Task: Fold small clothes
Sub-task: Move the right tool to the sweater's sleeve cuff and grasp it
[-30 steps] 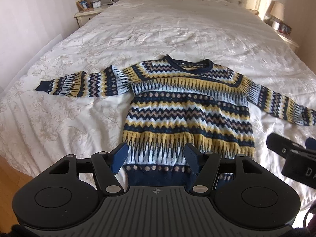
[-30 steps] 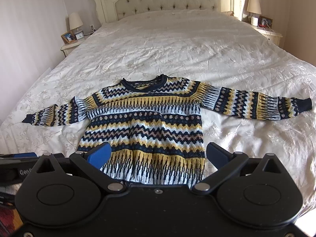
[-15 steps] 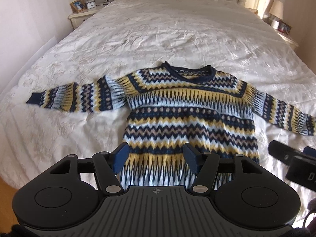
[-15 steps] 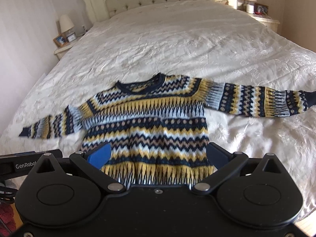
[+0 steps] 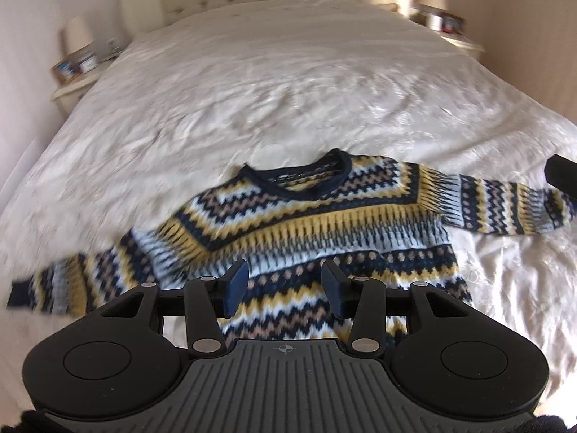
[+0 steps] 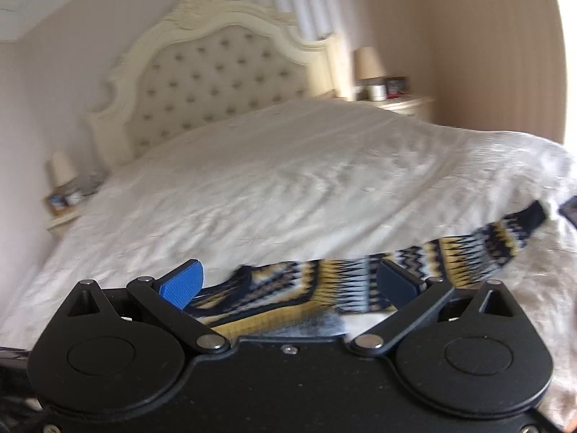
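Observation:
A patterned knit sweater [image 5: 324, 216] in navy, yellow and pale blue lies flat on the white bed [image 5: 270, 90], front up, both sleeves spread out. My left gripper [image 5: 285, 285] hovers over the sweater's chest with its jaws closing; the blue pads touch no cloth. In the right wrist view the sweater [image 6: 342, 278] shows only as a low band, its right sleeve [image 6: 505, 241] stretching to the right. My right gripper [image 6: 290, 283] stands wide open above the sweater's shoulder area, holding nothing. A dark piece, probably the other gripper [image 5: 562, 176], shows at the left wrist view's right edge.
The tufted cream headboard [image 6: 223, 72] stands at the far end. A nightstand with a lamp [image 5: 72, 72] sits on the left, another [image 5: 447, 32] on the right. White bedspread surrounds the sweater on all sides.
The left gripper moved forward from the hem to over the chest and its jaws narrowed. The right gripper advanced, rolled and tilted up, so the sweater sank low in its view.

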`<state>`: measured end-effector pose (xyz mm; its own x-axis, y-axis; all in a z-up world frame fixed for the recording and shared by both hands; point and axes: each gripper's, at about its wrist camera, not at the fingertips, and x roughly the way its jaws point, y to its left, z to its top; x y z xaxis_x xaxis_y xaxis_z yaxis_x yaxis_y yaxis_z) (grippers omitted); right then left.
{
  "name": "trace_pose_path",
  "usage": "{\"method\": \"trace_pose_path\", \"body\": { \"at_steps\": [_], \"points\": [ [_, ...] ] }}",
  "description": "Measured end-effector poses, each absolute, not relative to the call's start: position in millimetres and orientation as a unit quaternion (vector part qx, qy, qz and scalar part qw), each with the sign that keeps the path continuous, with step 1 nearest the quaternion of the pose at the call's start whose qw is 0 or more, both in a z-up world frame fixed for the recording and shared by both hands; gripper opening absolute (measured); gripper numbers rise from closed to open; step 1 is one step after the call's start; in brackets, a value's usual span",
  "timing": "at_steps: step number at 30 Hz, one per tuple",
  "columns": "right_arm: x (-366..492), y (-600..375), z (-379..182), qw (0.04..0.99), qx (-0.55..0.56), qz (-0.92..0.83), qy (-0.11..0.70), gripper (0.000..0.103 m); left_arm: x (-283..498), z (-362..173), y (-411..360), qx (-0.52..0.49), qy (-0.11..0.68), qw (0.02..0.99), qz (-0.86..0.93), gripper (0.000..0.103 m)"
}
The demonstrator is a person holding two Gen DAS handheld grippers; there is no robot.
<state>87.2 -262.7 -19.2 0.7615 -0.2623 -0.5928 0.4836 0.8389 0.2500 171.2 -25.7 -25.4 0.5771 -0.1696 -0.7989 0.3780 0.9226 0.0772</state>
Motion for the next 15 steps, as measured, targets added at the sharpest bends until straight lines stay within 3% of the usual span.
{"method": "trace_pose_path", "body": {
  "at_steps": [6, 9, 15],
  "points": [
    [99.6, -306.9, -40.9, 0.891, 0.207, -0.233, 0.33, 0.101, 189.7, -37.8, -34.4, 0.118, 0.459, 0.864, -0.17, 0.044],
    [98.8, -333.9, -57.5, 0.875, 0.209, -0.241, 0.365, 0.082, 192.9, -43.8, -40.6, 0.118, 0.472, 0.858, -0.164, 0.044],
    [102.0, -407.2, -94.8, 0.847, 0.205, -0.25, 0.421, 0.078, 192.6, -45.6, -62.6, 0.115, 0.482, 0.858, -0.132, 0.044]
  ]
}}
